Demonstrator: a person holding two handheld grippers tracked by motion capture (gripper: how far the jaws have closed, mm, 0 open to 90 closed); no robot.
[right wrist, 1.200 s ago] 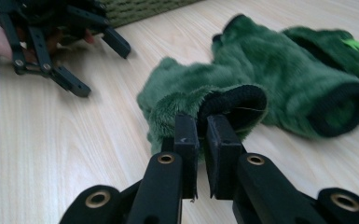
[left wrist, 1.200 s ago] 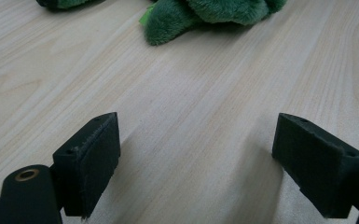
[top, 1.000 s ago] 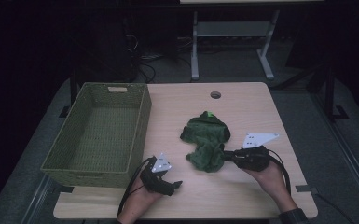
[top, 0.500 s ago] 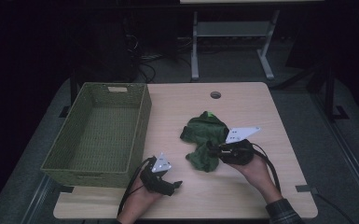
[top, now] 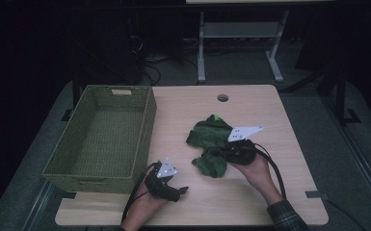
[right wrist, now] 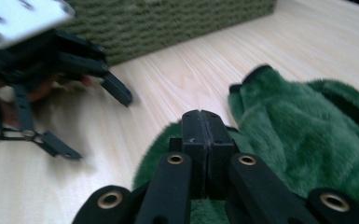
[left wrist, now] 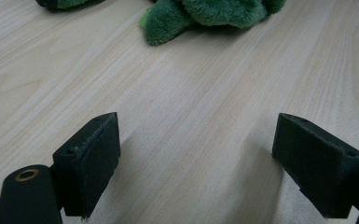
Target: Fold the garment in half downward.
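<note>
A green plush toy (top: 209, 134) lies crumpled on the wooden table, right of centre. My right gripper (top: 218, 153) lies level over the toy's lower lump and points left. In the right gripper view its jaws have just been closing, and the right gripper (right wrist: 200, 123) now has its pads pressed flat together with no fabric showing between them; the plush (right wrist: 307, 140) spreads under and beside them. My left gripper (top: 178, 191) rests near the table's front edge by the basket. Seen in its own view, the left gripper (left wrist: 196, 158) is open over bare wood, with the plush (left wrist: 205, 11) farther off.
A green woven basket (top: 147, 125) stands empty on the left half of the table, and its wall (right wrist: 168, 23) rises behind the left gripper (right wrist: 91, 119). A round cable hole (top: 222, 97) sits near the far edge. Bare wood lies at the right and the front.
My right gripper has slid left over the plush's lower part, and its grey plate went with it. The left hand has stayed where it was.
</note>
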